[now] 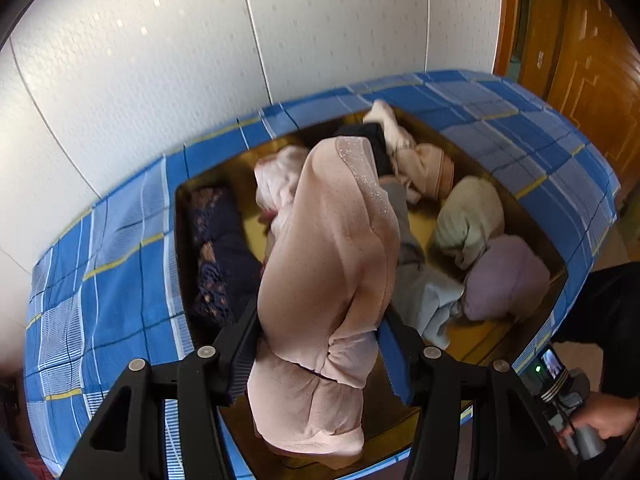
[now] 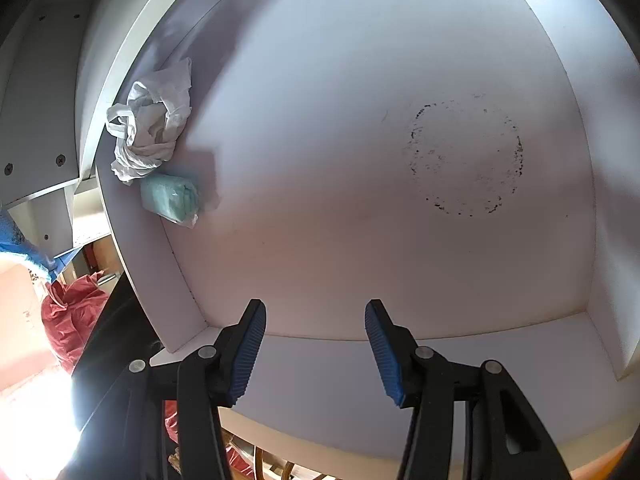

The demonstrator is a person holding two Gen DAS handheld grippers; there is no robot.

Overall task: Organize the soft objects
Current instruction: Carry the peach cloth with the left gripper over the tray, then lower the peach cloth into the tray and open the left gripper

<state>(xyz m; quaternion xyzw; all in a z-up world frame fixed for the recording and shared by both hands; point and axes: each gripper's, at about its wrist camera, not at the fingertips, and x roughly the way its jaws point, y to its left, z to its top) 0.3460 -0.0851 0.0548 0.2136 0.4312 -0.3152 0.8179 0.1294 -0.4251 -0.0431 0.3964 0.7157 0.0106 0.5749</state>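
Left wrist view: a dark tray [image 1: 182, 216] with a golden floor sits on a blue plaid bedcover [image 1: 120, 280] below a white panelled wall [image 1: 160, 60]; a wooden door [image 1: 580, 80] stands at upper right. The tray holds a navy lace garment [image 1: 218, 248], a cream bundle [image 1: 472, 216] and a lilac bundle [image 1: 506, 280]. The left gripper [image 1: 316, 356] clamps a pink cloth [image 1: 328, 248] at frame centre.

Right wrist view: a white drawer [image 2: 360, 140] holds a crumpled white cloth [image 2: 152, 128] and a mint packet [image 2: 172, 198] at its left wall. The right gripper [image 2: 316, 348] hangs apart, empty.
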